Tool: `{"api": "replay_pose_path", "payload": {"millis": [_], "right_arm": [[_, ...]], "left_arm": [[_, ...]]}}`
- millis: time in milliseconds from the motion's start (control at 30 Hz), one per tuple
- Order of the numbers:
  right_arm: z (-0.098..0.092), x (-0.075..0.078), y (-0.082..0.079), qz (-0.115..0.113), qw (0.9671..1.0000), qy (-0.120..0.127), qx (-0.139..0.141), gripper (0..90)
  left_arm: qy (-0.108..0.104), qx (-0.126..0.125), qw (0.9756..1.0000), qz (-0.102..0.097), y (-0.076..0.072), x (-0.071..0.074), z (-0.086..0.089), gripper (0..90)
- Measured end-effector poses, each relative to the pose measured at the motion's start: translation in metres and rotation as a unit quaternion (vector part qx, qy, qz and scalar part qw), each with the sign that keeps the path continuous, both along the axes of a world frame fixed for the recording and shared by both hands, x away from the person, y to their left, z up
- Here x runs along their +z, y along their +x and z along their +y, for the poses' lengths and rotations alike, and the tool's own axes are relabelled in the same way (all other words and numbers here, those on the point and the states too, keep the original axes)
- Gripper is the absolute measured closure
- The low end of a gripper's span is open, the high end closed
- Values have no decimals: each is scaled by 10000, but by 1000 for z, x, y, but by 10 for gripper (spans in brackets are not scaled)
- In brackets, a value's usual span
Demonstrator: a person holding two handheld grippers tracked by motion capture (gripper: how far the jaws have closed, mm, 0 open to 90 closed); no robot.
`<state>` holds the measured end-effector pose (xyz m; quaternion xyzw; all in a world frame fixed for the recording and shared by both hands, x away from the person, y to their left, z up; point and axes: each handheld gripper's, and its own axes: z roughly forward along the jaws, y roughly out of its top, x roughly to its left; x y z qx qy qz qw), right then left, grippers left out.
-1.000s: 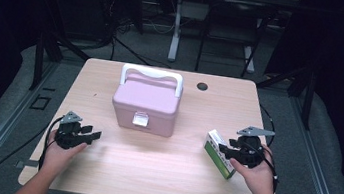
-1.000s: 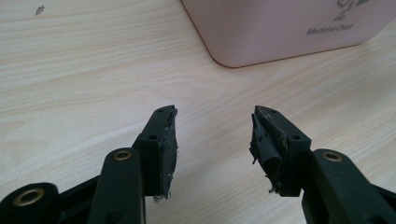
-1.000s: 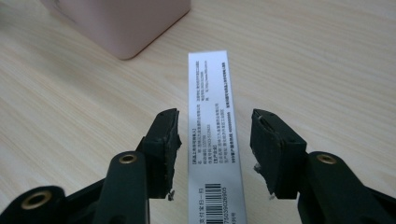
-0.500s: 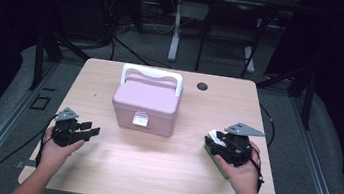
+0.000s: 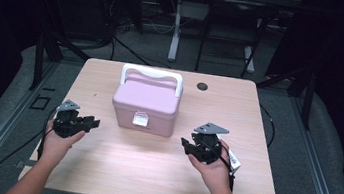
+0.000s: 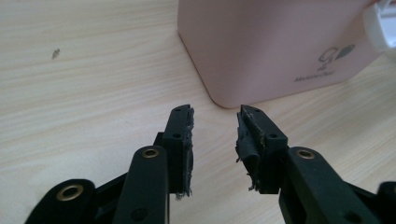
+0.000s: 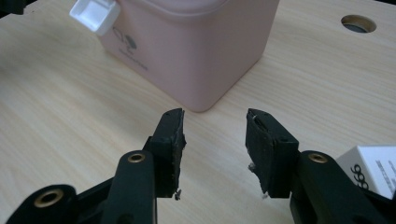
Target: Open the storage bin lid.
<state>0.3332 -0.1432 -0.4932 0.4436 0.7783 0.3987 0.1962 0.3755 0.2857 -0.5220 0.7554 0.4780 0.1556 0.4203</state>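
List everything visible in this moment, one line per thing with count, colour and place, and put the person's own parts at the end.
storage box: 1, pink with a white handle and white front latch, middle of the table, lid down.
small carton: 1, white with print and a green side, on the table by the right hand.
table: 1, light wood, with a round dark hole near its far edge.
left tool: 1, black, left of the box, jaws apart with nothing between them; they have just been closing.
right tool: 1, black, right of the box, jaws apart and empty, also just closing.
hands: 2, one on each tool.
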Motion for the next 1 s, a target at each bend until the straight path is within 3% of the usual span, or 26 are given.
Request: {"api": "replay_pose_path", "payload": {"millis": [167,233,467,533,900,1000], "right_arm": [[6,2,11,-24,9997,186,-167,628],[9,2,20,-37,9994,247,-230,696],[17,-5,39,18,9986,379,-380,757],[23,-8,46,-37,9987,256,-441,781],[34,-15,70,-44,9972,186,-725,825],[33,-18,77,-14,9968,281,-755,827]], "left_arm": [[-81,-15,10000,-47,10,8,-3,748],[-44,-5,10000,-47,17,10,-6,785],[-102,-15,9999,-56,39,10,-13,876],[-47,-66,10000,-17,46,9,-18,894],[-151,-156,9998,-43,65,5,-36,899],[-128,-171,9997,-69,66,4,-39,900]]}}
